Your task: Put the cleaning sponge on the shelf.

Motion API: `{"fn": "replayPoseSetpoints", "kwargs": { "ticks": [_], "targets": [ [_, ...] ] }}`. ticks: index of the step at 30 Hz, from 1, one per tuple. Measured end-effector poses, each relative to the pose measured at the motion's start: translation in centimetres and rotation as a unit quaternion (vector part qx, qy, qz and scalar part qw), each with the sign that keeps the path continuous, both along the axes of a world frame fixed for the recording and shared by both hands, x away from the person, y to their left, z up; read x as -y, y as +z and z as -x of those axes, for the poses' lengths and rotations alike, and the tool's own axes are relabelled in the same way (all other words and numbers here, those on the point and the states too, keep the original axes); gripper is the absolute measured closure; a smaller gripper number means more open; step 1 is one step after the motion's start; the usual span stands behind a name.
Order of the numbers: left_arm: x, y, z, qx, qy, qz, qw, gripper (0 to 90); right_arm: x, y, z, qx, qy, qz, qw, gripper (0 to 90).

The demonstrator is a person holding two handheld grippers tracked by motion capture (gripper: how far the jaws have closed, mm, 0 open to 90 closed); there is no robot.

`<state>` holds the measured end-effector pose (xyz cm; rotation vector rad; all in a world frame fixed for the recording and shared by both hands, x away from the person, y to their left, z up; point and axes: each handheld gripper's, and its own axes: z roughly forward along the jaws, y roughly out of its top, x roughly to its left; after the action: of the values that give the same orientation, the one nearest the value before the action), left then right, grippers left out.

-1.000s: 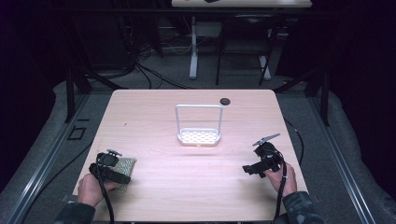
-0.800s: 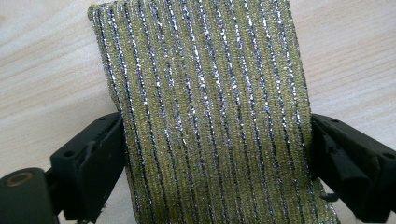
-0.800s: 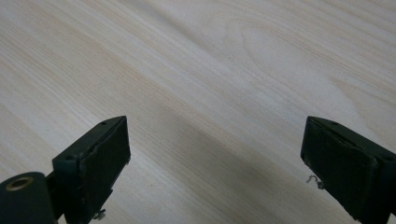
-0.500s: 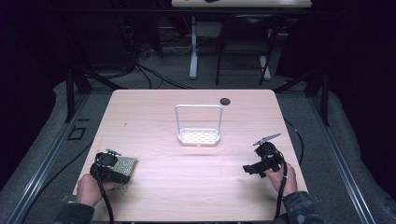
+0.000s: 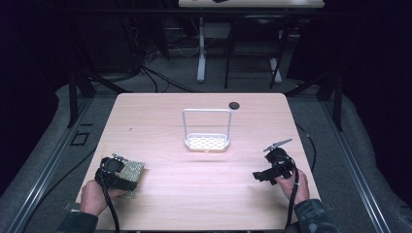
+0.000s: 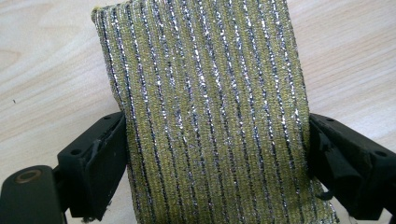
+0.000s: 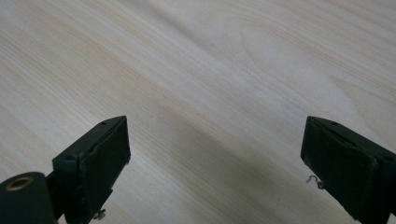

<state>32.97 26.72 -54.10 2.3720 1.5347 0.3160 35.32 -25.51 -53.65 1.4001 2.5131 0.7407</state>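
Note:
A yellow-green scrub sponge with silver stripes lies flat on the wooden table near its front left corner. My left gripper is at the sponge's near end. In the left gripper view its jaws stand wide on both sides of the sponge, touching its edges. My right gripper hovers low at the front right. In the right gripper view it is open, with bare wood between its jaws.
A small white rack with a tall wire handle and a perforated base stands at the table's middle. A black round cap sits near the far edge. A person's hands hold both grippers at the front edge.

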Motion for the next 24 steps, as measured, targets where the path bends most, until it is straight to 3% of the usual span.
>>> {"fn": "replayPoseSetpoints", "kwargs": {
  "ticks": [24],
  "targets": [
    [2.6, 0.8, 0.1, 0.013, -0.042, 0.013, 0.9989, 11.0, -0.1, 0.0, 0.0, -0.001, 0.000, 0.002, 1.0000, 7.6]
  ]
}}
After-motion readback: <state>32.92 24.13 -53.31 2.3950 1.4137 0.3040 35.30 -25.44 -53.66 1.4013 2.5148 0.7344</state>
